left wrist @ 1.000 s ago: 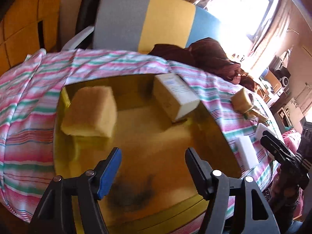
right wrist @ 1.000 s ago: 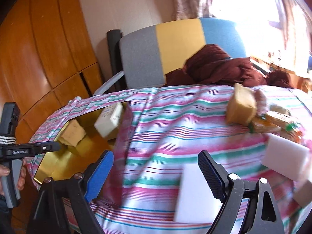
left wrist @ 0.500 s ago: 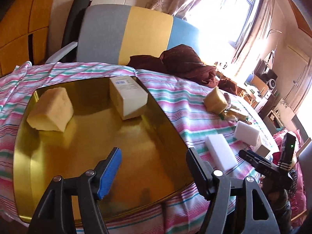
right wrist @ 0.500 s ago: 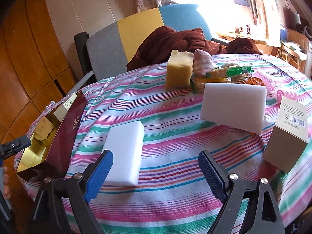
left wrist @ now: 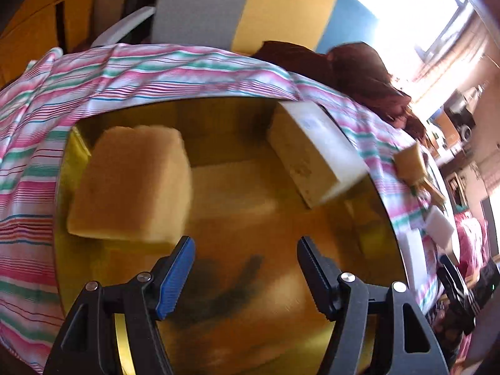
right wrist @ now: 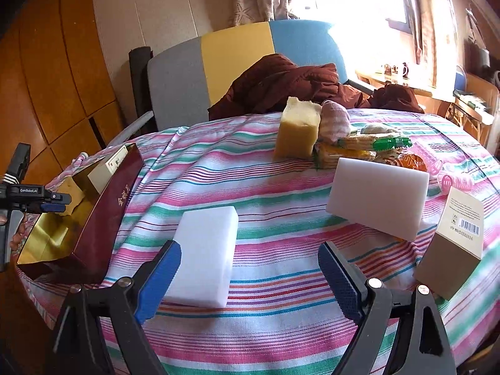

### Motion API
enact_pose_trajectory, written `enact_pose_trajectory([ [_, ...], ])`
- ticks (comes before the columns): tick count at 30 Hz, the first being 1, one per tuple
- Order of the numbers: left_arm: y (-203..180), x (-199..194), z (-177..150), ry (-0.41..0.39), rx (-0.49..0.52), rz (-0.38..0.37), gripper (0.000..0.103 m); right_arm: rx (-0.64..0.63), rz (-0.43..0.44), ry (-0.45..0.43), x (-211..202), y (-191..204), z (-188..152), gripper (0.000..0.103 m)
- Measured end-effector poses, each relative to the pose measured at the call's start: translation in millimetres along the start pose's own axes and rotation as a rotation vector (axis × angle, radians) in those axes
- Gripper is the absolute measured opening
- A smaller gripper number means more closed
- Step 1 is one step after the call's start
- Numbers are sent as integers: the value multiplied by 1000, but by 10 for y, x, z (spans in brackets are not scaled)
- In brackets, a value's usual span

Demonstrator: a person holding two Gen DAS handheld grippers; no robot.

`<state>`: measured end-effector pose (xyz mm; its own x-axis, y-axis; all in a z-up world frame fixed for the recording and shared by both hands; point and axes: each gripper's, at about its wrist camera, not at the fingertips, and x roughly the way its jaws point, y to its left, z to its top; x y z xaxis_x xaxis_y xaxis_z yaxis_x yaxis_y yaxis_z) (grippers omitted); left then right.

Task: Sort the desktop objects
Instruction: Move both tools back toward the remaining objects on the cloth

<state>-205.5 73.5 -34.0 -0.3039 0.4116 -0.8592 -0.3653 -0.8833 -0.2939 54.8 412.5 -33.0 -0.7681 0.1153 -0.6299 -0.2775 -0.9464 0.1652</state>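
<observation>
I have the white foam block lying flat on the striped tablecloth, just ahead of my right gripper and toward its blue finger at about 10 o'clock. The right gripper's fingers are spread wide and hold nothing. A second white block stands tilted at 1 o'clock, with a barcoded carton at 3 o'clock, near it. Farther back at 12 o'clock, a yellow sponge stands upright against a heap of snack packets.

The gold-lined box sits at the table's edge at 9 o'clock. My left gripper hovers over its gold floor, fingers wide apart and empty. Inside, a yellow sponge lies at 10 o'clock and a small white carton at 1 o'clock.

My worry is the grab: the flat block is off-centre to my fingers, so closing now could clip a corner and skid it across the cloth. The box also looks close to the table's rim, and a careless drop could tip it.
</observation>
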Motion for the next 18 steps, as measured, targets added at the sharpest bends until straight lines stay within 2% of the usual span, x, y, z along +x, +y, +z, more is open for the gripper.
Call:
enact_pose_trajectory([
  [4,111,72,176,-11,-27,41,69,14,-15,4,30,-47,20,91],
  [10,155,157,328,-44,-83,9,69,7,-25,9,48,-51,-8,91],
  [14,-146,2,296,-112,-9,-5,69,14,-20,-8,30,-92,11,91],
  [18,-742,-214,269,-176,134,-51,70,21,-12,-12,45,-139,14,91],
])
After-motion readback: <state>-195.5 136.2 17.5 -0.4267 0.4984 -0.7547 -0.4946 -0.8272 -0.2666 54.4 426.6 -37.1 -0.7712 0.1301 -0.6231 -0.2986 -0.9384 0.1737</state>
